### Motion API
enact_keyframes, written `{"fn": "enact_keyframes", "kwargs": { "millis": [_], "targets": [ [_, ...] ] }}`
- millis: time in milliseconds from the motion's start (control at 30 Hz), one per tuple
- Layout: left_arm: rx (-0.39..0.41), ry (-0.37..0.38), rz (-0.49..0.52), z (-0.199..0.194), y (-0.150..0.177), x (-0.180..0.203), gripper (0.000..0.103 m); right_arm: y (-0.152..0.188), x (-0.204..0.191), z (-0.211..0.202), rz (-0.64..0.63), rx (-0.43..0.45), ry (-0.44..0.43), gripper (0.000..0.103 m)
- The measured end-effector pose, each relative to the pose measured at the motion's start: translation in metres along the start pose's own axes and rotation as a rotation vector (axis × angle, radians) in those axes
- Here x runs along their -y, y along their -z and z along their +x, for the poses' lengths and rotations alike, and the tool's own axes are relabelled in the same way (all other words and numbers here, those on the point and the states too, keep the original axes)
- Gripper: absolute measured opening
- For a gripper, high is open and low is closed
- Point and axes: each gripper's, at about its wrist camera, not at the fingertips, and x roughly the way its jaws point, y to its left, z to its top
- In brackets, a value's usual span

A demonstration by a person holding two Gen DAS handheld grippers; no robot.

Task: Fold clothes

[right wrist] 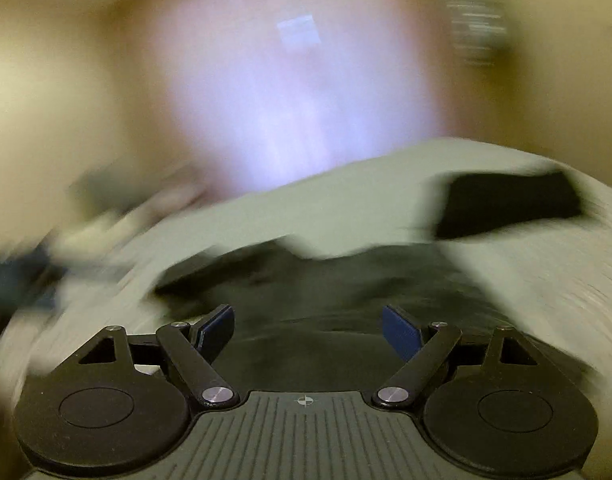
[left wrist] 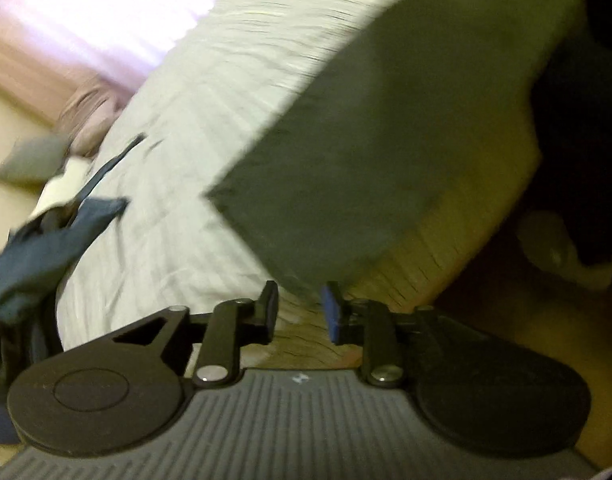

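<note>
Only the left wrist view shows blue clothes (left wrist: 37, 252) piled bedside.

Motion blur smears the dark garment (right wrist: 326, 280) and room behind it

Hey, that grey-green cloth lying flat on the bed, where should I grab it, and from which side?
Probably the pointed corner of the cloth nearest the left gripper, which is open with nothing between its pads. That corner lies flat on the striped sheet near the bed's edge, so come in low from that edge and pinch it. Motion blur hides any hems or layers.
</note>
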Motion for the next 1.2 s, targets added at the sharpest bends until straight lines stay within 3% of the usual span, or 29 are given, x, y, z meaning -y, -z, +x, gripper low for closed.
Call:
{"fn": "enact_keyframes", "kwargs": {
  "millis": [100,200,367,467,533,600,667,700,733,833,1000,1067,1200],
  "targets": [
    [0.036,-0.005,-0.078,0.012,-0.017,-0.033,0.032,-0.011,-0.049,0.064,-0.265,-0.142,-0.215,0.084],
    [0.063,0.031,-0.090,0.042,-0.046,-0.064,0.041,-0.018,-0.086,0.132,-0.451,-0.266,-0.362,0.084],
    [0.043,0.157,-0.049,0.094,-0.090,-0.095,0.047,-0.026,-0.114,0.225,-0.737,-0.463,-0.446,0.084],
    [-0.006,0.250,-0.049,0.125,-0.099,-0.105,0.054,-0.018,-0.117,0.263,-0.905,-0.632,-0.469,0.084],
    [-0.040,0.310,-0.069,0.139,-0.101,-0.109,0.054,-0.011,-0.110,0.279,-0.944,-0.726,-0.480,0.084],
    [-0.081,0.379,-0.128,0.151,-0.101,-0.116,0.045,-0.003,-0.103,0.292,-0.944,-0.804,-0.489,0.084],
    [-0.071,0.421,-0.151,0.146,-0.100,-0.116,0.015,0.002,-0.098,0.298,-0.909,-0.846,-0.498,0.059],
    [-0.064,0.407,-0.130,0.140,-0.099,-0.113,0.008,0.001,-0.095,0.300,-0.874,-0.856,-0.516,0.035],
    [-0.048,0.375,-0.116,0.133,-0.098,-0.113,0.000,0.002,-0.093,0.297,-0.856,-0.844,-0.520,0.023],
    [0.019,0.309,-0.138,0.109,-0.092,-0.127,0.001,-0.017,-0.087,0.289,-0.834,-0.760,-0.493,0.002],
    [0.092,0.245,-0.176,0.090,-0.089,-0.144,0.002,-0.066,-0.080,0.289,-0.789,-0.592,-0.400,0.000],
    [0.078,0.261,-0.198,0.092,-0.091,-0.148,0.002,-0.072,-0.082,0.295,-0.793,-0.552,-0.385,0.000],
    [0.033,0.273,-0.140,0.107,-0.089,-0.136,0.002,-0.063,-0.092,0.296,-0.765,-0.569,-0.480,0.001]
  ]
}}
